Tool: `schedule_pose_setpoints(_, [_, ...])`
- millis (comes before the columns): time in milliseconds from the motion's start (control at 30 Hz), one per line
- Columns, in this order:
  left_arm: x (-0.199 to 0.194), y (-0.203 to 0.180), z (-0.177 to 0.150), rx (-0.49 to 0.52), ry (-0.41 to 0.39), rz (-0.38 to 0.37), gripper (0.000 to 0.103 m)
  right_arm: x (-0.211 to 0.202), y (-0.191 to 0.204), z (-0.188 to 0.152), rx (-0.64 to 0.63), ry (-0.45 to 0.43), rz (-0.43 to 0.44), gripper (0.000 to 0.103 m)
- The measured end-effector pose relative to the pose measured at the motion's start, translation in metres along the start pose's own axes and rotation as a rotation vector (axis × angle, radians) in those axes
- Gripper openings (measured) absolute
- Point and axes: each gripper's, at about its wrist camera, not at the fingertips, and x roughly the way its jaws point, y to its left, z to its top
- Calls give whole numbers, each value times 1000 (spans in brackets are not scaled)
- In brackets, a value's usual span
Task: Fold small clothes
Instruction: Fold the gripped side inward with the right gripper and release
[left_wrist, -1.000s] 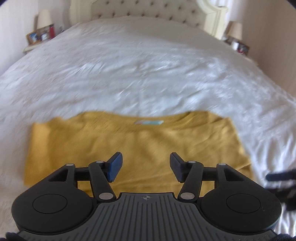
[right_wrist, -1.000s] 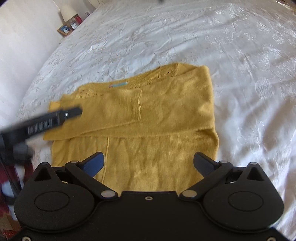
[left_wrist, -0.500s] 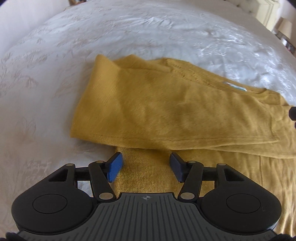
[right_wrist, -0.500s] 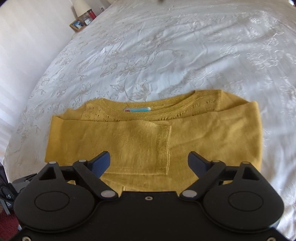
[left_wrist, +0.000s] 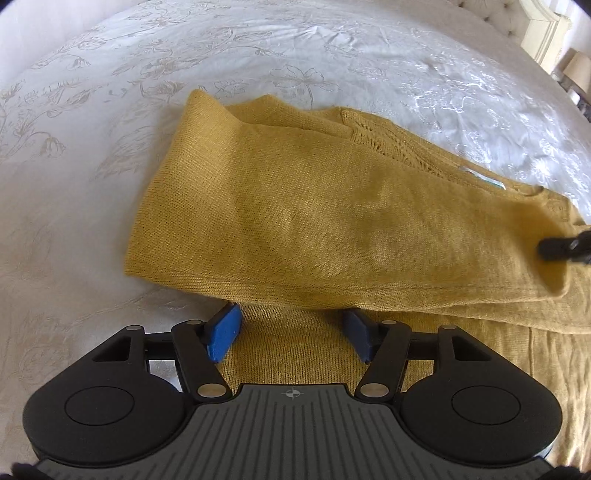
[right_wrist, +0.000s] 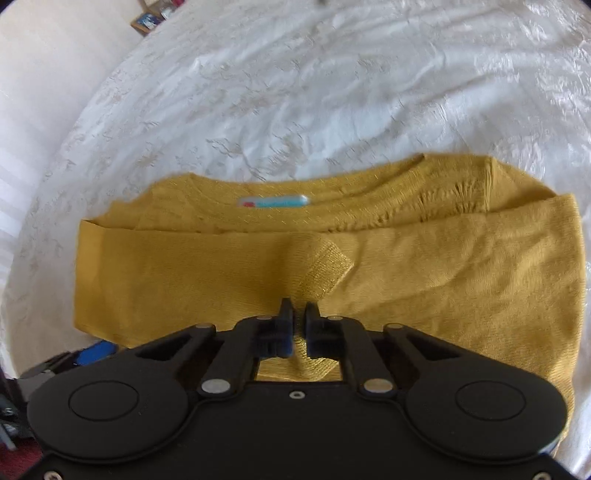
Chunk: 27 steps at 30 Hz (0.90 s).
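A mustard-yellow knit sweater (left_wrist: 314, 206) lies on the white bed, its sleeves folded across the body. It fills the middle of the right wrist view (right_wrist: 406, 266), neck label (right_wrist: 273, 201) at the far side. My left gripper (left_wrist: 291, 332) is open, low over the sweater's near left part, just below the folded sleeve's edge. My right gripper (right_wrist: 298, 317) is shut on the sweater at the sleeve's ribbed cuff (right_wrist: 325, 269). Its dark tip shows at the right edge of the left wrist view (left_wrist: 565, 247).
A white embroidered bedspread (left_wrist: 258, 55) surrounds the sweater. A cream headboard (left_wrist: 543, 29) and a lamp stand at the far right. A framed photo (right_wrist: 147, 20) sits beyond the bed's left corner. The bed's left edge drops to the floor (right_wrist: 14, 454).
My right gripper has closed from wide open onto the sweater near the sleeve cuff and moved in closer. My left gripper stayed open and edged closer to the folded sleeve's edge.
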Motion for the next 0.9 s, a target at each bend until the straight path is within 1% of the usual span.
schedule_pose_setpoints(100, [0, 0, 1, 2, 2, 3, 60, -47, 11, 2, -15, -96, 58, 12])
schedule_pose_setpoints(133, [0, 0, 1, 0, 2, 4, 60, -67, 12, 2, -25, -133, 59, 12])
schedule_pose_setpoints(200, [0, -1, 1, -1, 0, 6, 60, -88, 7, 1, -31, -164, 12, 12])
schedule_pose_setpoints(233, [0, -2, 1, 0, -1, 8, 60, -92, 0, 1, -28, -160, -25, 12])
schedule_pose_setpoints(267, [1, -2, 0, 2, -2, 11, 60, -91, -9, -1, -29, -144, -72, 12])
schedule_pose_setpoints(333, [1, -3, 0, 5, -2, 15, 61, -80, -30, -4, -29, -82, -175, 13])
schedule_pose_setpoints(400, [0, -3, 1, 11, 0, 17, 61, -65, -51, -9, -10, -38, -227, 13])
schedule_pose_setpoints(467, [0, -3, 2, 20, 4, 17, 61, -55, -63, -11, 17, -11, -238, 13])
schedule_pose_setpoints(567, [-6, -4, 3, 61, 17, 17, 60, -53, -62, -11, 13, -18, -228, 13])
schedule_pose_setpoints(667, [-21, -4, 2, 106, 10, 35, 60, -56, -62, -17, -4, -26, -247, 14])
schedule_pose_setpoints(800, [-52, -2, 4, 117, -73, 27, 60, -45, -77, -26, 30, 8, -324, 18])
schedule_pose_setpoints(900, [-61, -3, 14, 122, -121, 26, 61, -46, -82, -28, 56, -8, -385, 20])
